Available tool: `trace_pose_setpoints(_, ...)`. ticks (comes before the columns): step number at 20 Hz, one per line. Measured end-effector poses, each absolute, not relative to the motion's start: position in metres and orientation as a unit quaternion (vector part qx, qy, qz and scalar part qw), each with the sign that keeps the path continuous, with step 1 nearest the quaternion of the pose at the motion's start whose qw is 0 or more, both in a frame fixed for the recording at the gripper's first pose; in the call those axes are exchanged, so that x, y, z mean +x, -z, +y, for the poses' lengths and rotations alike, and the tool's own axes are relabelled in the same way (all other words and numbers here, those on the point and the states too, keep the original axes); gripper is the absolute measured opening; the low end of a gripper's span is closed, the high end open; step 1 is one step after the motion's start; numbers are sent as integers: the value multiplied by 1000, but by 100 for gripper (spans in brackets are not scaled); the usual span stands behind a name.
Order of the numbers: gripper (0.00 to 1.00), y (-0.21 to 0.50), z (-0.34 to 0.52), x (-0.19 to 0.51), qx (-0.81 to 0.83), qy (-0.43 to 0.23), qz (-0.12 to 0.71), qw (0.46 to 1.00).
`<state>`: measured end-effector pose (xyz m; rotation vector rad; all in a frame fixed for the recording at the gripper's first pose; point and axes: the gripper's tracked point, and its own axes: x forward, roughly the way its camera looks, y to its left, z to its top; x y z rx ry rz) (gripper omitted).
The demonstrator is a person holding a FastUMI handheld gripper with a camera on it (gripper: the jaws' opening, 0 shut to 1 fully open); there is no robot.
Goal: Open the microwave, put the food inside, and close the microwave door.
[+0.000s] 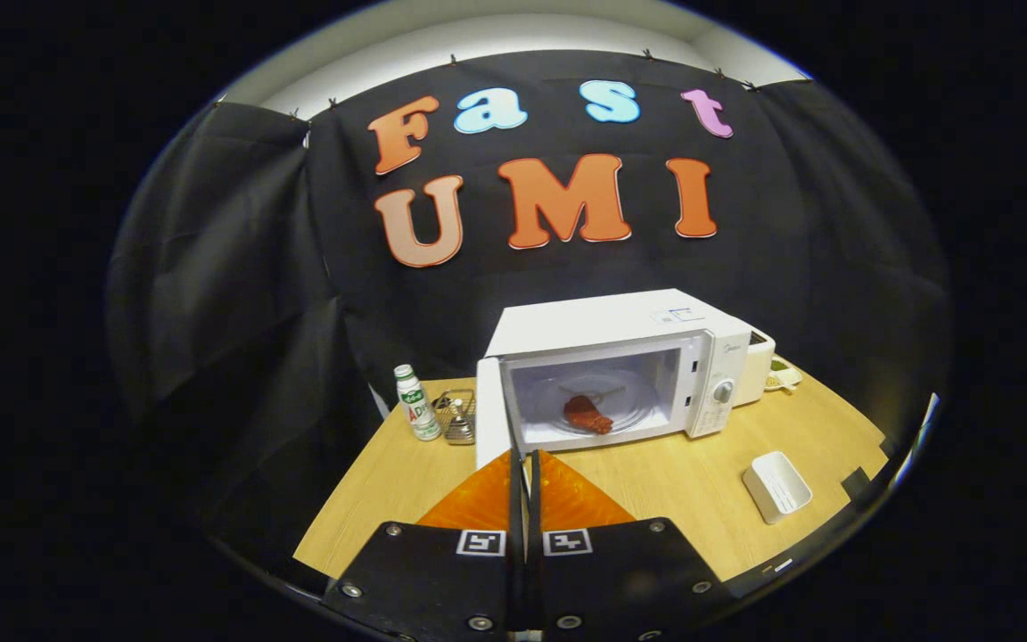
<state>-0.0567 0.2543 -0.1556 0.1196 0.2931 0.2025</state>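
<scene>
A white microwave (620,357) stands on the wooden table (656,490) beyond my fingers, its door (490,412) swung open to the left. Inside, on the glass turntable, lies a reddish-brown piece of food (587,415). My gripper (524,459) is shut, its two fingers pressed together with nothing between them. The fingertips point at the lower edge of the open door and stand just in front of it; I cannot tell whether they touch it.
Left of the door stand a small white bottle with a green cap (416,403) and a wire basket holding a metal object (457,416). A white rectangular dish (776,486) lies on the table at the right. A white appliance (759,366) sits behind the microwave's right side.
</scene>
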Motion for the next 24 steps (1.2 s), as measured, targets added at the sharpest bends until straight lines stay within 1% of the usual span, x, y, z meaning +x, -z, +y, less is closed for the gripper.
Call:
trace_pose_setpoints(4, 1, 183, 304, -87, 52, -137, 161, 976)
trace_pose_setpoints(7, 1, 212, 326, -99, 38, -140, 168, 975)
trace_pose_setpoints(10, 1, 249, 338, -101, 26, -139, 195, 971)
trace_pose_setpoints(15, 1, 280, 320, -90, -9, -107, 211, 972)
trace_pose_setpoints(19, 1, 272, 294, -85, -28, -97, 196, 975)
trace_pose_setpoints(24, 1, 264, 238, -67, -27, -61, 199, 978)
